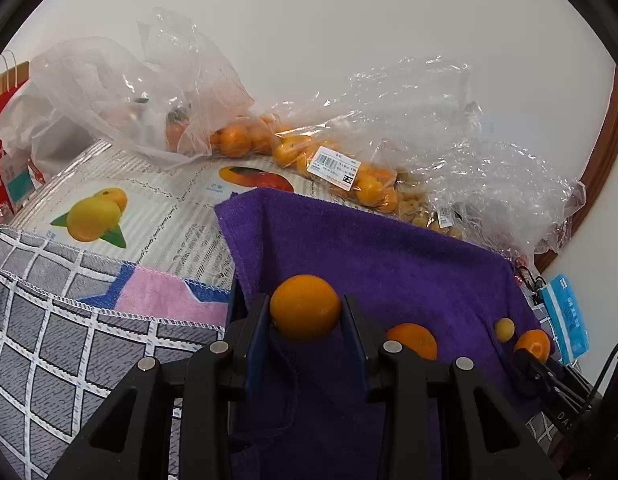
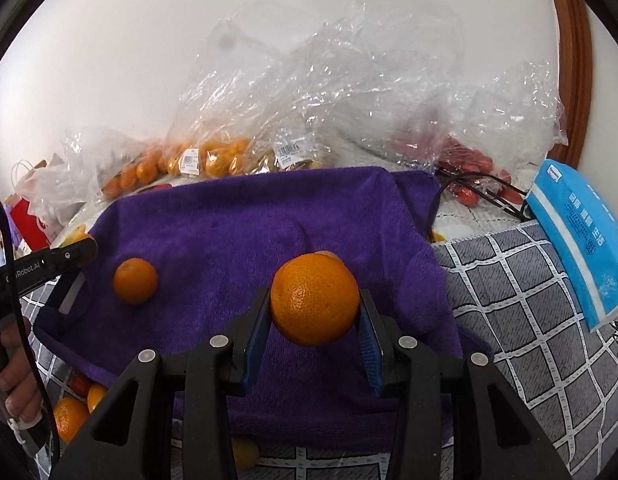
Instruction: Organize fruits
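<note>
1. The purple towel (image 2: pixel 269 216) lies spread over a grey checked cloth (image 2: pixel 529 320) and serves as the landmark here.
2. Behind the towel's far edge, clear plastic bags (image 2: pixel 349 92) sit heaped against the wall (several hold small orange fruit).
3. A blue packet (image 2: pixel 577 240) rests just off the towel's right side.
4. The right gripper (image 2: pixel 313 312) hangs above the towel's middle, its jaws clamped on a large orange (image 2: pixel 313 298).
5. The left gripper (image 1: pixel 305 320) hangs over the towel's left part, its jaws pressed on a smooth orange (image 1: pixel 305 308).
6. A loose mandarin (image 2: pixel 135 281) sits on the towel, left of centre.
7. A tiny yellow fruit (image 1: pixel 504 328) lies on the towel near its right edge.
</note>
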`<state>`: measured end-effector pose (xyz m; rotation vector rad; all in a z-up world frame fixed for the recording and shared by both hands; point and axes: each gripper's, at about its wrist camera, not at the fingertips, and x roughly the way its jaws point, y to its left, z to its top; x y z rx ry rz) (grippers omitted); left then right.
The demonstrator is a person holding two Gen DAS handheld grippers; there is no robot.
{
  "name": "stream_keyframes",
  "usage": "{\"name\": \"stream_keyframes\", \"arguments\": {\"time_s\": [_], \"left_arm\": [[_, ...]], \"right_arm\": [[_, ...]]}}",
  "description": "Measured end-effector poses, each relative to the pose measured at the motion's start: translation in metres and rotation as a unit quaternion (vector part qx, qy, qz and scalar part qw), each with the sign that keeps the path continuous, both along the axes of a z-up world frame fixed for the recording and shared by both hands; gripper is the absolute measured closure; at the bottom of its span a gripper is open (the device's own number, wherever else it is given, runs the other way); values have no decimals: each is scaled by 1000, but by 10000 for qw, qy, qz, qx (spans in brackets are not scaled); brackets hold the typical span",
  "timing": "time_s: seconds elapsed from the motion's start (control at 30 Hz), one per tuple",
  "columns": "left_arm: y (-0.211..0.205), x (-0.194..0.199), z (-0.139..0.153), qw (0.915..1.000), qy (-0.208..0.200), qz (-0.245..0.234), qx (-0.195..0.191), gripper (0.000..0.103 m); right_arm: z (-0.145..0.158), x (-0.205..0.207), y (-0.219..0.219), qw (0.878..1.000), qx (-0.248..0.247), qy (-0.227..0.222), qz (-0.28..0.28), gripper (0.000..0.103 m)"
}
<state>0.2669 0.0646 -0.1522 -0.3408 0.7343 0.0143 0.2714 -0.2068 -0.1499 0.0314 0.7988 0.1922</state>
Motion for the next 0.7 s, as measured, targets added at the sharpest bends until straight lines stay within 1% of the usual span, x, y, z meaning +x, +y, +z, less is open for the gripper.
{"name": "stream_keyframes", "arguments": {"time_s": [0.23,0.43,0.7], "left_arm": [[-4,2,-2,9999,36,-19,122,69],[-6,3,-2,9998,48,-118,119,69],[-11,4,-3,9994,98,-180,278,69]], "right_arm": [[-3,2,1,9999,-62,98,-4,61],[-4,4,2,9998,-116,153,30,61],[-6,4,4,9996,-182,208,66,61]]}}
